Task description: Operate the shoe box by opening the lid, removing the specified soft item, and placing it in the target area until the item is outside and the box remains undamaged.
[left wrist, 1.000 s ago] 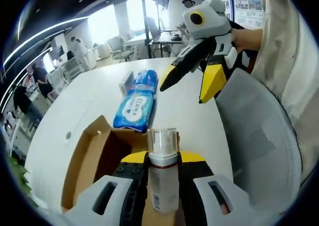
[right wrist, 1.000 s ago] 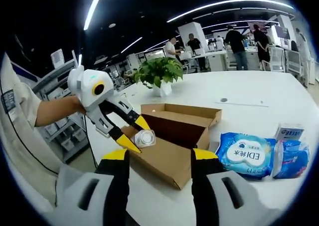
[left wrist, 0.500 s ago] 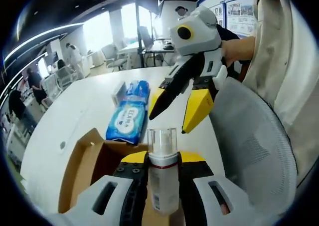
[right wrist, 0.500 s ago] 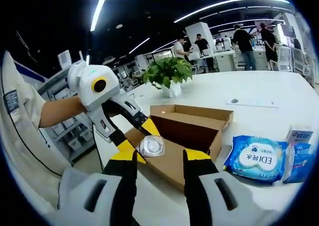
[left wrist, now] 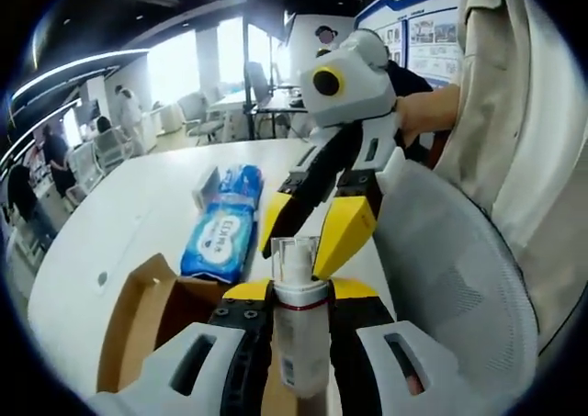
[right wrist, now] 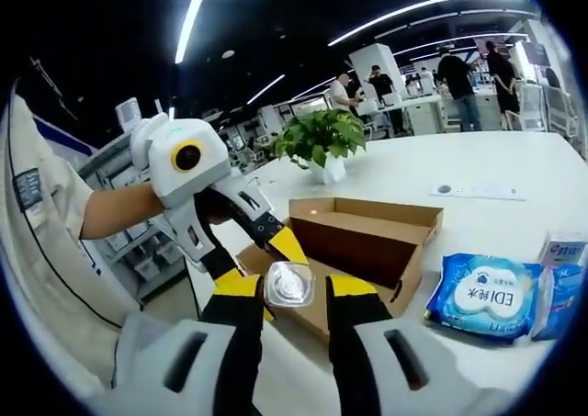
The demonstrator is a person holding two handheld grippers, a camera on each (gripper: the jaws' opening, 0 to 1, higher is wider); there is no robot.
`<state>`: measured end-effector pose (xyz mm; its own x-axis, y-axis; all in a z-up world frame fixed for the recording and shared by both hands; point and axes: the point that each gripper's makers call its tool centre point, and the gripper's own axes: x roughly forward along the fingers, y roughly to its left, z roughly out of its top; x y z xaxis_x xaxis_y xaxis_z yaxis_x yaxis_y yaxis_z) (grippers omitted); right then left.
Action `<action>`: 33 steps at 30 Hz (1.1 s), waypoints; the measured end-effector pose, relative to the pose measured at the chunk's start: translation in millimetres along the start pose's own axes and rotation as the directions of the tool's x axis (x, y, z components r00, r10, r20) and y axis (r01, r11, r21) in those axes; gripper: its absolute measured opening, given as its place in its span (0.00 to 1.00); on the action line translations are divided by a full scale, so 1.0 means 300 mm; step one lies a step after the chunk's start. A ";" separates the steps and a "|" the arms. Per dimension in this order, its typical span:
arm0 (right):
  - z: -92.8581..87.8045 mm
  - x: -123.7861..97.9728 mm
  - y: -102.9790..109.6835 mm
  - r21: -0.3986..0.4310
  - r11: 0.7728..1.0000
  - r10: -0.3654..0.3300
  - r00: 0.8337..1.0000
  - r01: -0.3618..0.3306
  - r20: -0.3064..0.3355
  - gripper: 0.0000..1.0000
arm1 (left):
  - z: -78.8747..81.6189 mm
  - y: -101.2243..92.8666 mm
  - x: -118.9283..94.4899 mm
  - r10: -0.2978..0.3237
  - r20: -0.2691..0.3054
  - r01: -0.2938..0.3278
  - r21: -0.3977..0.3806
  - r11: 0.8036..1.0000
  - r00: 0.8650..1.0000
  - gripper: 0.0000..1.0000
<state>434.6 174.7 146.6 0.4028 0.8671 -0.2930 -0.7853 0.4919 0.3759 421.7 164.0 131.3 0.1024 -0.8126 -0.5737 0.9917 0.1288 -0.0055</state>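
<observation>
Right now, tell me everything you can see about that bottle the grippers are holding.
The bottle is slim and white with a clear cap and a thin red ring under the cap. It looks like plastic, with small print on its side. It stands along the left gripper, whose jaws are shut on its body. The right gripper brackets the clear cap end, above the open cardboard box.

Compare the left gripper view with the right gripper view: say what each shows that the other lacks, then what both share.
Left gripper view only: the bottle's side, upright in the left gripper's shut jaws, and a grey mesh chair back.

Right gripper view only: a potted plant beyond the open shoe box, and the bottle's clear cap end-on.

Both: the bottle, the shoe box, the blue wipes pack on the white table, and the right gripper, its yellow fingertips either side of the cap.
</observation>
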 end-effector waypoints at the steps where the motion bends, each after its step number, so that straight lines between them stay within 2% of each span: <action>1: 0.001 0.000 0.003 0.002 1.000 0.005 1.000 -0.005 0.002 0.22 | 0.002 -0.001 0.001 -0.001 0.003 0.001 0.000 1.000 1.000 0.21; 23: -0.002 -0.013 0.013 0.062 0.998 0.027 1.000 -0.027 0.003 0.16 | 0.021 -0.010 0.019 -0.022 0.023 0.020 0.078 0.997 1.000 0.22; 33: 0.011 -0.015 0.008 0.048 0.998 0.033 0.999 -0.033 -0.008 0.16 | 0.028 0.003 0.021 -0.016 0.059 0.014 0.044 0.999 0.998 0.25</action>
<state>432.3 172.3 151.7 0.3728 0.8824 -0.2870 -0.7748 0.4662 0.4270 423.7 154.2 134.4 0.0908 -0.8466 -0.5244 0.9954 0.0928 0.0226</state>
